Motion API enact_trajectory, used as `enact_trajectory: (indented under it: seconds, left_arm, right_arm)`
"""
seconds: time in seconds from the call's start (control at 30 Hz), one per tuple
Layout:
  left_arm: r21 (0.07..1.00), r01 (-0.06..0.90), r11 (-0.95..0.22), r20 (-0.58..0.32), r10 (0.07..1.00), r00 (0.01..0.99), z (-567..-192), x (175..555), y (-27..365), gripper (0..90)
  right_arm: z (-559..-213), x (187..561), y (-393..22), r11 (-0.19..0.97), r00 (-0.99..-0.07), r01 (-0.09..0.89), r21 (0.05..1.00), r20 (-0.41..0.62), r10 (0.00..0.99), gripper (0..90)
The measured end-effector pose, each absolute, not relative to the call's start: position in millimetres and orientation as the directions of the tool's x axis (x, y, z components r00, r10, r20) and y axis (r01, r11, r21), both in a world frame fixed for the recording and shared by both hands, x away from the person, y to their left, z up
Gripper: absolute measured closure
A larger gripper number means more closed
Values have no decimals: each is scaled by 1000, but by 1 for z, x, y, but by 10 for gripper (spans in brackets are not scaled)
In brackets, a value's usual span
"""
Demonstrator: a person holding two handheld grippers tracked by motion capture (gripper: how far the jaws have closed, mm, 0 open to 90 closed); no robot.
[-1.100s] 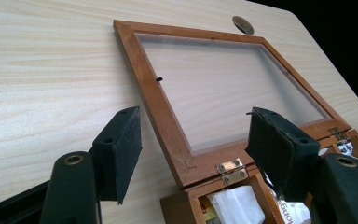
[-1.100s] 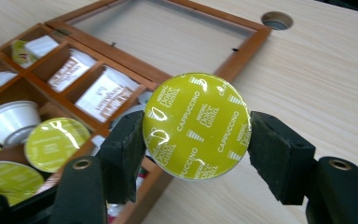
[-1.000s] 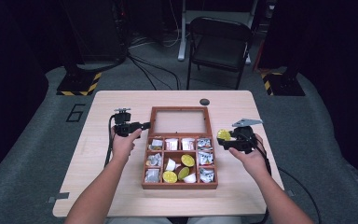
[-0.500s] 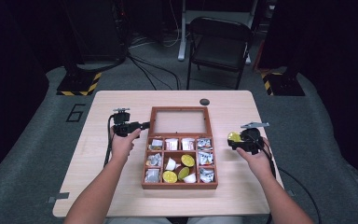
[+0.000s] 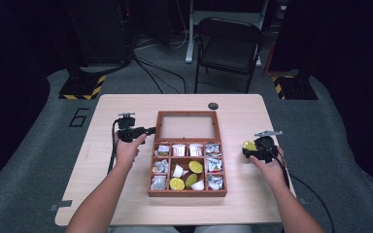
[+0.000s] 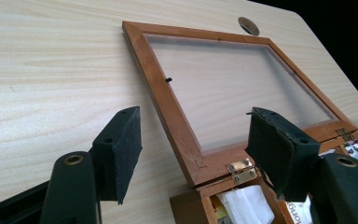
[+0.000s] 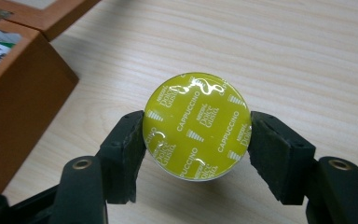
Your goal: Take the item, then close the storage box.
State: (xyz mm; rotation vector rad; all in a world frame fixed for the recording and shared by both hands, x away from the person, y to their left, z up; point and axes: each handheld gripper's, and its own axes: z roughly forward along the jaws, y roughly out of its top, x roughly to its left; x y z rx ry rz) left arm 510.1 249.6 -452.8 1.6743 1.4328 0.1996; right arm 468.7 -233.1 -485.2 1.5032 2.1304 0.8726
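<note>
The right gripper is clamped on a yellow capsule, its 2 pads pressed against the capsule's sides, foil lid facing up. In the high view that gripper holds the capsule to the right of the box, well clear of its wall and low over the bare surface. The left gripper stands with its jaws apart and nothing between them, hovering at the box's left rear corner beside the opened glass lid, which lies flat on the surface behind the box.

The step in hand looks like taking capsules out of the box and setting them down on the surface to its right. The next move calls for lowering the capsule until its base rests flat, then parting the jaws without tipping it. 2 more yellow capsules sit in the box's middle compartments, among white cups and sachets.
</note>
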Motion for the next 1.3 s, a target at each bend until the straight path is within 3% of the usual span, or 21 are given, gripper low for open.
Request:
enact_trajectory:
  seconds: [0.7, 1.3]
  left_arm:
    - [696, 715, 61, -408, 854, 323, -457, 512, 243, 348]
    - [705, 707, 58, -385, 868, 313, -453, 512, 241, 336]
  right_arm:
    - [-491, 469, -241, 202, -317, 704, 680, 46, 947, 331]
    - [-446, 475, -209, 227, -349, 643, 731, 16, 937, 312]
